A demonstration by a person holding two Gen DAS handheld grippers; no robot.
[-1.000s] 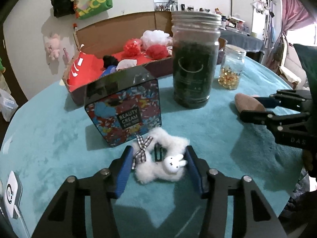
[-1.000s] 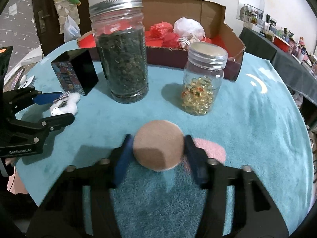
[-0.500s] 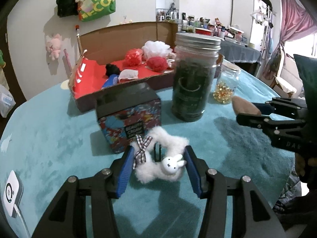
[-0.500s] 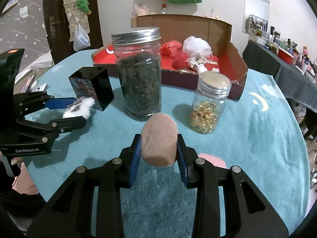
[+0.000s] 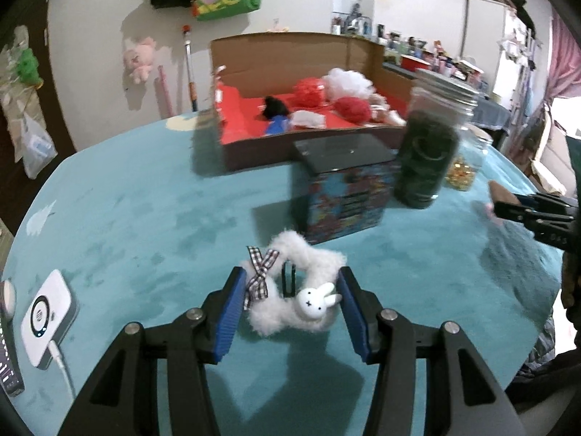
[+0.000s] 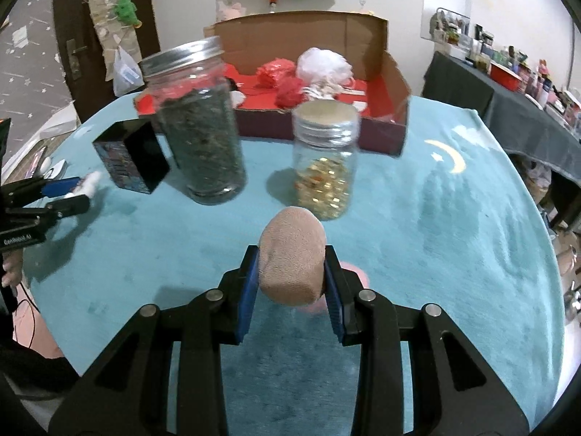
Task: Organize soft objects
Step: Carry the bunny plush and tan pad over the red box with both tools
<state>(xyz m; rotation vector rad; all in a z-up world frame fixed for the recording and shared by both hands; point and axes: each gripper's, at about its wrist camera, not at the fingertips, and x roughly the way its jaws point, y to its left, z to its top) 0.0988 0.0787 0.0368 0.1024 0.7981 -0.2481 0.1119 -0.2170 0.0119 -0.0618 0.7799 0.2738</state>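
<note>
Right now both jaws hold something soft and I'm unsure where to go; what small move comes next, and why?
Probably carry the left gripper, clamped on the white fluffy bunny scrunchie, up over the patterned tin toward the red-lined cardboard box. Other soft puffs already lie there, and the tin stands directly in the way.

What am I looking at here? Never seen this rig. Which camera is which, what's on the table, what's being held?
No robot arm: a person holds a two-finger gripper in each hand, each with a fisheye camera looking along its fingers.

Left wrist view: the left gripper clamps a white fluffy hair tie with a bunny charm. Right wrist view: the right gripper squeezes a tan puff.

On the teal tablecloth stand a tall jar of dark leaves, a small jar of yellow capsules, a patterned tin, and a cardboard box with red and white pompoms inside.
</note>
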